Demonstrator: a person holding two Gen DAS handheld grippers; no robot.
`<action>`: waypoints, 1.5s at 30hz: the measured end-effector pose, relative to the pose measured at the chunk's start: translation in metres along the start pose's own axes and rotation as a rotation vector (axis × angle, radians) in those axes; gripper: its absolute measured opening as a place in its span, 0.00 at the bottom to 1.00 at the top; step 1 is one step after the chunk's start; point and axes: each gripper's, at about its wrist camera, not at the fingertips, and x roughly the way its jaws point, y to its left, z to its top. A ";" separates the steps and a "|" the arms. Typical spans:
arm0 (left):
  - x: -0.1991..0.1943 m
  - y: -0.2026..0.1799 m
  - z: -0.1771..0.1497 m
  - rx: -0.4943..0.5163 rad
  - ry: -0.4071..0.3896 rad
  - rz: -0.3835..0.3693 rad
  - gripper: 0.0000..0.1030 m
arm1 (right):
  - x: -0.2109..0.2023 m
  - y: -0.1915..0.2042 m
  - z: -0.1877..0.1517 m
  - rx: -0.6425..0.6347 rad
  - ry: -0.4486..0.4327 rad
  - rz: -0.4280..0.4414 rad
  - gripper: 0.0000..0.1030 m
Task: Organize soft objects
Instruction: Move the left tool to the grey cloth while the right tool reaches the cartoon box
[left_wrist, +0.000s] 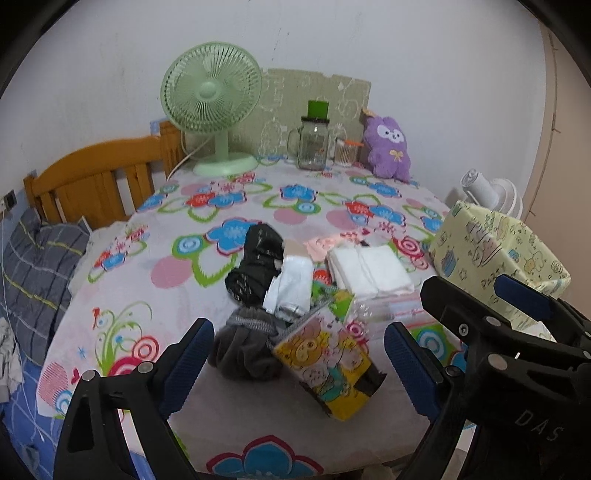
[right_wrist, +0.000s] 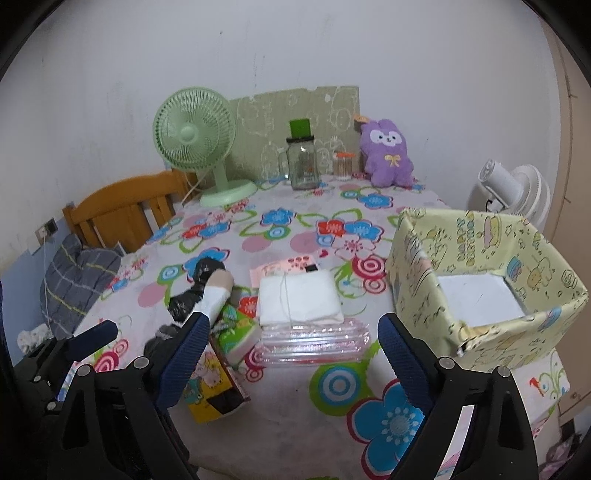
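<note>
I have both tools spread wide and empty, hovering over the near edge of the worktop: the left tool (left_wrist: 299, 363) sits above the dark pile, the right tool (right_wrist: 293, 363) over the middle.

Just ahead of the left tool lies a grey cloth (left_wrist: 240, 350), limp and light by the look of it; I would pinch it at a bunched fold, since a flat edge would likely slip out. Touching it is a yellow cartoon carton (left_wrist: 330, 369), tipped on its side, stiffer and easy to crush. Beyond them are a black sock (left_wrist: 253, 266) and a white sock (left_wrist: 291, 288), overlapping, both soft. The folded white cloth (right_wrist: 299, 299) rests on a clear plastic tray (right_wrist: 314, 345); I would grip across its thick folded edge.

At the right edge stands the yellow patterned box (right_wrist: 417, 273), open-topped, showing only a white floor inside.
</note>
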 end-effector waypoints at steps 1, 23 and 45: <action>0.001 0.001 -0.001 -0.002 0.006 0.003 0.91 | 0.002 0.001 -0.001 -0.003 0.007 0.002 0.90; 0.024 0.034 -0.016 0.053 0.089 0.052 0.80 | 0.048 0.053 -0.021 -0.063 0.152 0.135 0.90; 0.052 0.029 -0.018 0.058 0.158 -0.018 0.51 | 0.076 0.059 -0.026 -0.018 0.276 0.152 0.44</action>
